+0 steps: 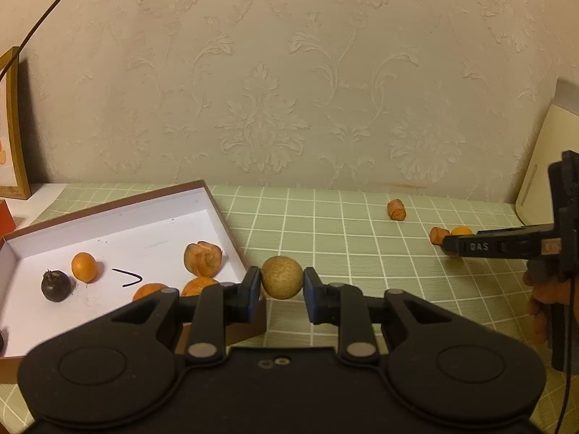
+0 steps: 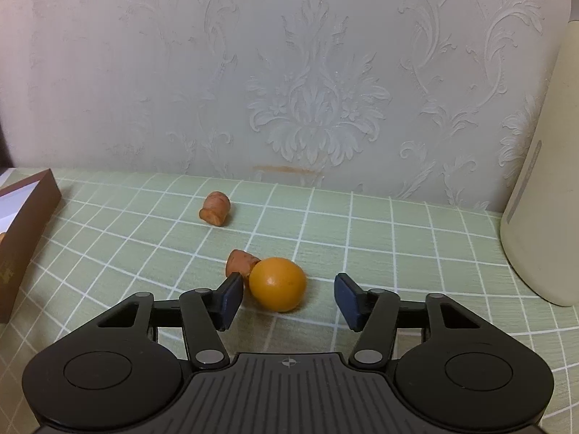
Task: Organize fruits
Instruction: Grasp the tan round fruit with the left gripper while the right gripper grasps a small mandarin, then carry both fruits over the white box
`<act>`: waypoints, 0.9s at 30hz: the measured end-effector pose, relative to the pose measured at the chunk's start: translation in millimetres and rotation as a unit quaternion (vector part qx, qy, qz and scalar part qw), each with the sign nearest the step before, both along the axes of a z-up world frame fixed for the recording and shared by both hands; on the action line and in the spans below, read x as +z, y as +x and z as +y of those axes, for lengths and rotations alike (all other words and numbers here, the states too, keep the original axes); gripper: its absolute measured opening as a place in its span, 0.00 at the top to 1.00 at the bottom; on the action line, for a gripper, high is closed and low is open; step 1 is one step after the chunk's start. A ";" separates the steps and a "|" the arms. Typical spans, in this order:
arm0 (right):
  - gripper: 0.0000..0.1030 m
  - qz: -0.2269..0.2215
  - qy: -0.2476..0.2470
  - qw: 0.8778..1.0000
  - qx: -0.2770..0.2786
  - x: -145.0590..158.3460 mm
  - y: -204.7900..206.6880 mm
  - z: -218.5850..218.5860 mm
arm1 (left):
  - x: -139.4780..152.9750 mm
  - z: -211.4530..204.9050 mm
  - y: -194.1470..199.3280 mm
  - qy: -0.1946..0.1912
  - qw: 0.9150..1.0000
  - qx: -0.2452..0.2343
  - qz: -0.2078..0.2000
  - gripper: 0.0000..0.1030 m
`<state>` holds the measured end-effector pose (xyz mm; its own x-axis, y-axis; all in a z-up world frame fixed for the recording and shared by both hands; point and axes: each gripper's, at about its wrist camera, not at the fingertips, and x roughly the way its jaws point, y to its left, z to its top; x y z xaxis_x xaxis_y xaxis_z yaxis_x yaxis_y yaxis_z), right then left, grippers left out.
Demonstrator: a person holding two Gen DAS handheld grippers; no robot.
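My left gripper [image 1: 282,284] is shut on a round tan fruit [image 1: 282,277], just right of the brown box's [image 1: 217,200] near corner. The white-lined box holds several orange fruits [image 1: 84,267], a lumpy orange one [image 1: 202,258] and a dark one [image 1: 55,285]. My right gripper [image 2: 287,298] is open around a small orange fruit [image 2: 278,284] that rests on the cloth. An orange-brown piece [image 2: 239,262] touches that fruit on its left. Another piece [image 2: 215,208] lies farther back. The right gripper [image 1: 452,244] also shows in the left wrist view.
A green checked cloth [image 2: 398,238] covers the table against a patterned wall. A tall cream appliance [image 2: 542,199] stands at the right. A framed picture [image 1: 11,126] leans at the far left. A thin dark stick [image 1: 126,277] lies in the box.
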<state>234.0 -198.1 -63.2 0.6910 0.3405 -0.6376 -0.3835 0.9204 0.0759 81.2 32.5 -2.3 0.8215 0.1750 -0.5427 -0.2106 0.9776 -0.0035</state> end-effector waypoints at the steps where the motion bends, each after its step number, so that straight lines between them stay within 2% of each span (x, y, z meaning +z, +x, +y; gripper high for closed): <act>1: 0.56 0.002 0.001 1.000 0.001 -0.2 1.8 1.0 | -0.2 -1.0 -0.1 0.000 1.000 -0.002 0.000 0.85; 3: 0.68 0.005 -0.003 1.000 0.002 -1.0 4.3 2.8 | -0.3 -2.5 -0.8 0.002 1.000 -0.004 0.000 0.85; 12: 0.68 0.002 0.006 1.000 0.002 13.6 -6.5 -2.4 | 3.1 -4.4 -8.5 0.003 1.000 -0.005 -0.002 0.85; 19: 0.68 -0.018 0.003 1.000 0.022 39.4 -45.5 -0.6 | 11.9 -7.8 -27.1 0.013 1.000 -0.008 -0.007 0.86; 27: 0.68 -0.040 0.008 0.997 0.059 71.1 -91.1 14.8 | 18.1 6.0 -62.5 0.009 1.000 0.017 -0.013 0.86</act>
